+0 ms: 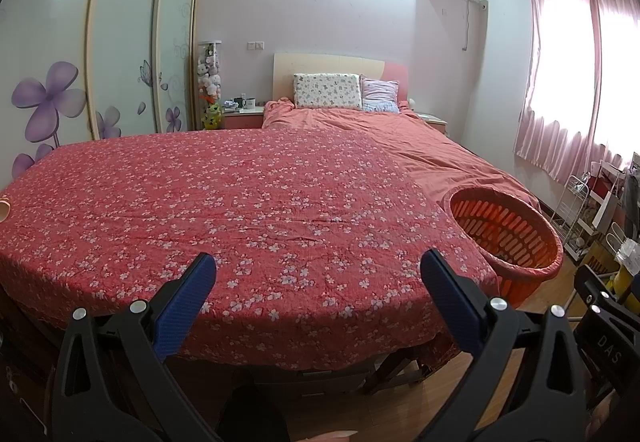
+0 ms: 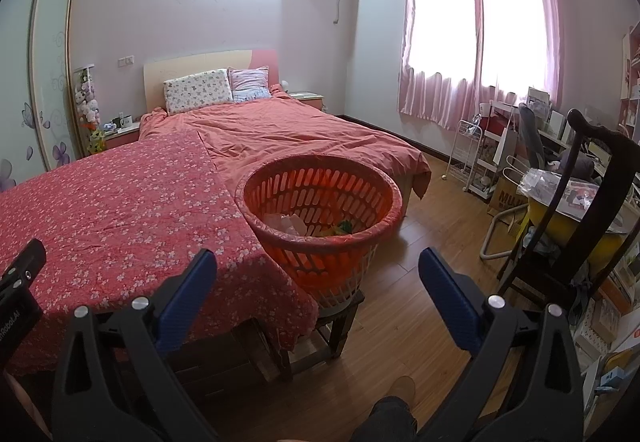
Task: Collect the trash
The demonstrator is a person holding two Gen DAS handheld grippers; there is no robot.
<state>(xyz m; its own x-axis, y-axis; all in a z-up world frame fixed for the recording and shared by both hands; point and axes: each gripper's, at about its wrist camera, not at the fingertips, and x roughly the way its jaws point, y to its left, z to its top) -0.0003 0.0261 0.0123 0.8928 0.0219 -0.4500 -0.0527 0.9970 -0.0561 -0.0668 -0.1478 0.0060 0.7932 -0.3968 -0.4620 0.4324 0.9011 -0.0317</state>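
An orange slatted basket (image 2: 320,202) stands on a small wooden stool (image 2: 340,314) beside the table's right corner. Inside it lie pale paper scraps (image 2: 288,224) and a yellow-green piece (image 2: 340,229). The same basket (image 1: 508,230) shows at the right of the left wrist view. My right gripper (image 2: 318,270) is open, empty, held in front of the basket. My left gripper (image 1: 318,272) is open and empty above the near edge of the table with the red flowered cloth (image 1: 240,202). I see no trash on the cloth. A pale object (image 1: 5,208) peeks in at the far left edge.
A bed with a pink cover (image 2: 288,130) lies behind the table. A dark wooden chair (image 2: 580,210), a white wire rack (image 2: 468,150) and cluttered shelves (image 2: 600,322) stand at the right. A wardrobe with flower doors (image 1: 100,62) lines the left wall. Wooden floor (image 2: 432,226) lies between basket and chair.
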